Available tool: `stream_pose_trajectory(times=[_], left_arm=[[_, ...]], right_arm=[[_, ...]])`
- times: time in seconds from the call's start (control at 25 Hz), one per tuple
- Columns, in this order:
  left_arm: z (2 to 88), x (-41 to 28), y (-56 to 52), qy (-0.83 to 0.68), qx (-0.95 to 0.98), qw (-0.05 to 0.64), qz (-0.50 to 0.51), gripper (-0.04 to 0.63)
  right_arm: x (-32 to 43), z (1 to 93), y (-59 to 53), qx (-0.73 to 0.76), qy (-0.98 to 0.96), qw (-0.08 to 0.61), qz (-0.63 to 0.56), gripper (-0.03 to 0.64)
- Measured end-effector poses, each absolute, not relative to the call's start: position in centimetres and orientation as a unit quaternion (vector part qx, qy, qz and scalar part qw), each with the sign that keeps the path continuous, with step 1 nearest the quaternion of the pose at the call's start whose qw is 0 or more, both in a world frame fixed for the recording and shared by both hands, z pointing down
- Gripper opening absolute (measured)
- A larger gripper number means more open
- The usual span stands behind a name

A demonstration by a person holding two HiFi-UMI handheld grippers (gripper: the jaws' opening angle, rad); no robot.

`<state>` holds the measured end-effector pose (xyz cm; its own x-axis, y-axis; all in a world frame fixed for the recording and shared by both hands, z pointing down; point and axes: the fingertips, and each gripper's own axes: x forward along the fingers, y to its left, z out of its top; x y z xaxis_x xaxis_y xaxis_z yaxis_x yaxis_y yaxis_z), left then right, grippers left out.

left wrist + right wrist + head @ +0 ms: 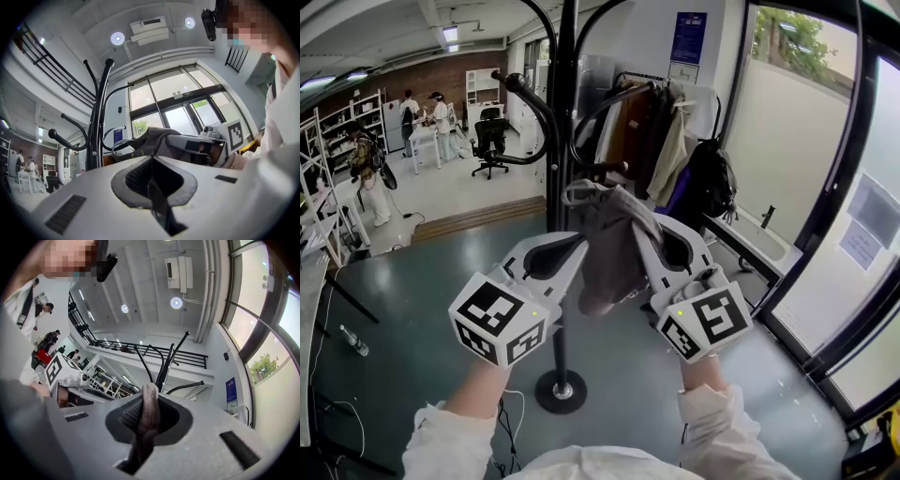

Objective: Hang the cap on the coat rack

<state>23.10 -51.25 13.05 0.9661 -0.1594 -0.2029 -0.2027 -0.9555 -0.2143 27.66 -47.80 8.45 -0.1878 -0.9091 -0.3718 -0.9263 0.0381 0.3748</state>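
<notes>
The grey-brown cap point(614, 246) is held in the air between the two grippers, directly in front of the black coat rack point(561, 122) and below its long curved hook point(517, 89). A fold of the cap's fabric point(149, 411) is pinched between the closed jaws of the right gripper point(661, 239). The left gripper point(572, 246) is likewise clamped, with a thin dark edge caught between its pads (judged to be the cap's rim seen edge-on). This two-sided hold appears to be chosen so that the crown is kept spread and the strap loop point(574, 194) is presented toward the pole. Whether the loop touches the short lower hook point(598, 171) just beside it cannot be told. The hanging step is judged to be under way but unfinished. The loop must be guided over a hook tip before either grip is loosened, otherwise the soft cloth could be dropped to the floor point(422, 319).
</notes>
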Motion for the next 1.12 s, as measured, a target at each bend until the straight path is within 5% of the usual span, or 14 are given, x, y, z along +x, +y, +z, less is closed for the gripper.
stream_pose_trajectory(times=[1.12], left_arm=[[6.2, 25.8, -52.9, 0.071, -0.972, 0.156, 0.158, 0.017]], right_arm=[[30.4, 1.2, -47.6, -0.637, 0.693, 0.003, 0.339, 0.014]])
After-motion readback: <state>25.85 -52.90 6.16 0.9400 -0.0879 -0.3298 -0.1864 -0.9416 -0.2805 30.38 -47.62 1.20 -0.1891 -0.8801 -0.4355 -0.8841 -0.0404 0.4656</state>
